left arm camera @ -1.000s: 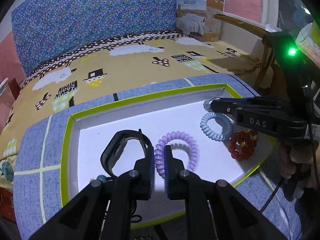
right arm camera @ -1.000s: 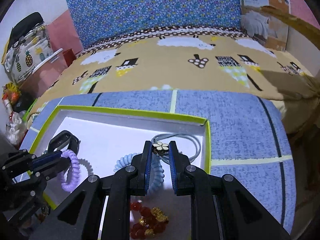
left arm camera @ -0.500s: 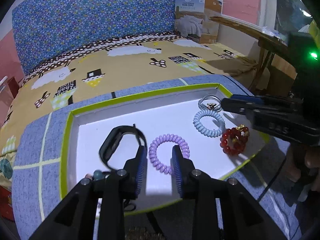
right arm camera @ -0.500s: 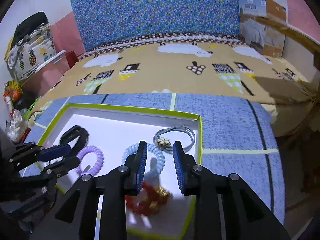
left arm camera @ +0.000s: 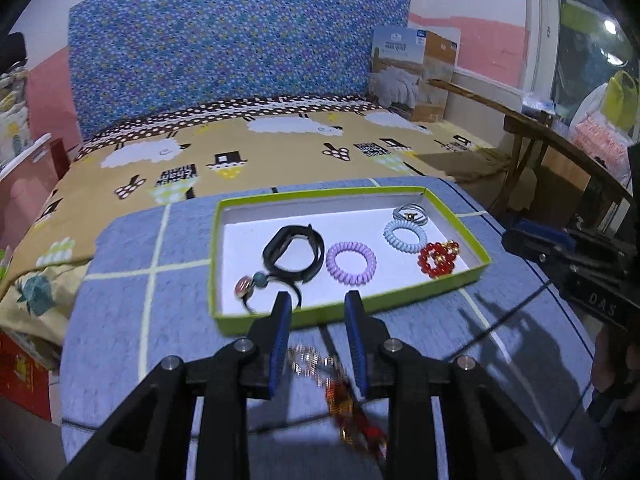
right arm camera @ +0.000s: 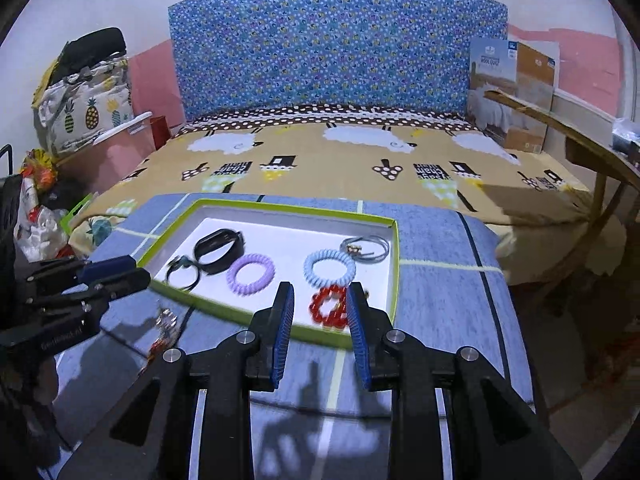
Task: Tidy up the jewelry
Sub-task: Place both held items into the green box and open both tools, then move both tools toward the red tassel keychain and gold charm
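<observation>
A green-rimmed white tray (left arm camera: 456, 283) (right arm camera: 394, 264) on the blue table holds a black band (left arm camera: 294, 252) (right arm camera: 218, 250), a purple coil tie (left arm camera: 351, 262) (right arm camera: 250, 274), a light blue coil tie (left arm camera: 405, 235) (right arm camera: 329, 267), a red bead bracelet (left arm camera: 437, 260) (right arm camera: 329, 307), a grey tie with a charm (left arm camera: 410, 213) (right arm camera: 365, 249) and a beaded black tie (left arm camera: 256, 285) (right arm camera: 182, 272). My left gripper (left arm camera: 318, 316) is open and empty, in front of the tray. A gold and red chain (left arm camera: 340, 396) (right arm camera: 162, 332) lies on the table under it. My right gripper (right arm camera: 320, 308) is open and empty at the tray's near edge.
A bed with a sheep-pattern sheet (right arm camera: 360, 160) and a blue headboard (right arm camera: 332, 40) lies behind the table. A cardboard box (right arm camera: 516, 96) and a wooden frame (right arm camera: 592, 152) stand at the right. Bags (right arm camera: 88, 92) are piled at the left.
Both grippers have opened and pulled back out of the tray. The left let go of the purple coil tie, the right let go of the grey tie's charm.
</observation>
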A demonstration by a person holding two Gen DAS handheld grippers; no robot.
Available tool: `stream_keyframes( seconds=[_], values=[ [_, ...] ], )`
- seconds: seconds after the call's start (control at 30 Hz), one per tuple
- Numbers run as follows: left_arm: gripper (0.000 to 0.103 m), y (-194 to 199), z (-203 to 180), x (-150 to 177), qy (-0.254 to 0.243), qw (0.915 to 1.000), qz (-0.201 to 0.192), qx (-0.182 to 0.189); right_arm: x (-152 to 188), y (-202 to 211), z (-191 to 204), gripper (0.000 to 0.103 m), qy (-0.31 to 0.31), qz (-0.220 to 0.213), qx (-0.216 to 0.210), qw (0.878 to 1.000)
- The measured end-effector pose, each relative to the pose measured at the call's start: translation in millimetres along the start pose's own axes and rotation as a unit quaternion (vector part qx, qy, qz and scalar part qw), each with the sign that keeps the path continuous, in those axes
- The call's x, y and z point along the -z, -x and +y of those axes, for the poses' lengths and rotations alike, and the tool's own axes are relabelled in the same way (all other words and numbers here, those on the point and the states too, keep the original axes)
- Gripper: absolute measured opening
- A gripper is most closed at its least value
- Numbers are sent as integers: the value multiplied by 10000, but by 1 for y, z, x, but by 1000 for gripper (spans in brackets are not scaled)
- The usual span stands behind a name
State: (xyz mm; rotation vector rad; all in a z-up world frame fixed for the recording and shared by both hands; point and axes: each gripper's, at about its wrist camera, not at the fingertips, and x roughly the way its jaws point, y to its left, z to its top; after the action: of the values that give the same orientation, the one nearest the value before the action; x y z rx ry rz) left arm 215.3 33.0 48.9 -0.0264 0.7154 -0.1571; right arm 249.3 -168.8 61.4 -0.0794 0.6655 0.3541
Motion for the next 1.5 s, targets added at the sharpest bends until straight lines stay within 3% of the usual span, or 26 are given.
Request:
stream_keyframes(
  seconds=[0.27,0.6,1.03,1.5],
  values=[
    [28,30,-6,27,51,10000,-26,70,27,41,19,28,113,-59,79,9999],
    [28,45,-12,43,32,9999,-29,118,41,60,30,28,170,-107,-5,9998],
    [28,45,-8,56,92,9999,35,72,50,54,34,28,169,-13,-200,9997],
    [35,23,8,66,311,9989,338,122,62,12,48,28,157,506,-714,9960]
  ],
)
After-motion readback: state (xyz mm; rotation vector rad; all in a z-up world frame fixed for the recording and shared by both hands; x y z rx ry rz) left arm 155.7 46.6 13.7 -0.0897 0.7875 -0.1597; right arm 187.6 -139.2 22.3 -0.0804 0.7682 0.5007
